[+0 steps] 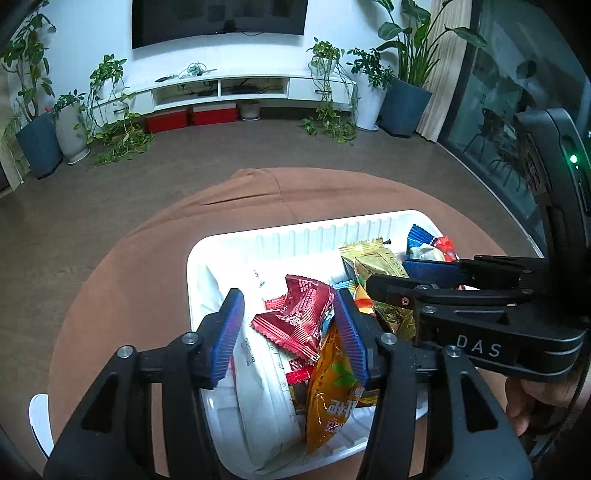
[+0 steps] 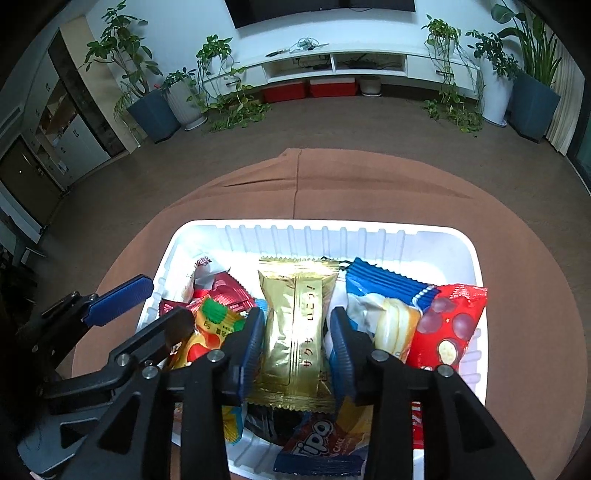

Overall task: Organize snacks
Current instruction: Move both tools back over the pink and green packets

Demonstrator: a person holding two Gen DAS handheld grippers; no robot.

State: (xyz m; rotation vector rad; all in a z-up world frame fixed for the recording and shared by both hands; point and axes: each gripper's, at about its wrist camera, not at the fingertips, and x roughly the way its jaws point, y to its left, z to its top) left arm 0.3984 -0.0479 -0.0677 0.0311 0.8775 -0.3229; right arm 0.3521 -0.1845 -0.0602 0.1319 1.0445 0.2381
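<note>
Over the white tray (image 1: 280, 236) on the desk, you tilted both hand-held grippers down: left (image 1: 291, 328) parted around a red packet (image 1: 295, 317), right (image 2: 297, 347) parted astride a gold packet (image 2: 295, 314).

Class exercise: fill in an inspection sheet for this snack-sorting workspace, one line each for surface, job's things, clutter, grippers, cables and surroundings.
Surface: brown cloth over a round table.
Job's things: white tray holding a gold packet, blue packet, red packet, orange packet and others.
Clutter: nothing seen outside the tray.
Grippers: left gripper open around the red packet; right gripper open astride the gold packet.
Cables: loose cords on the TV shelf.
Surroundings: potted plants, wall television, floor.
</note>
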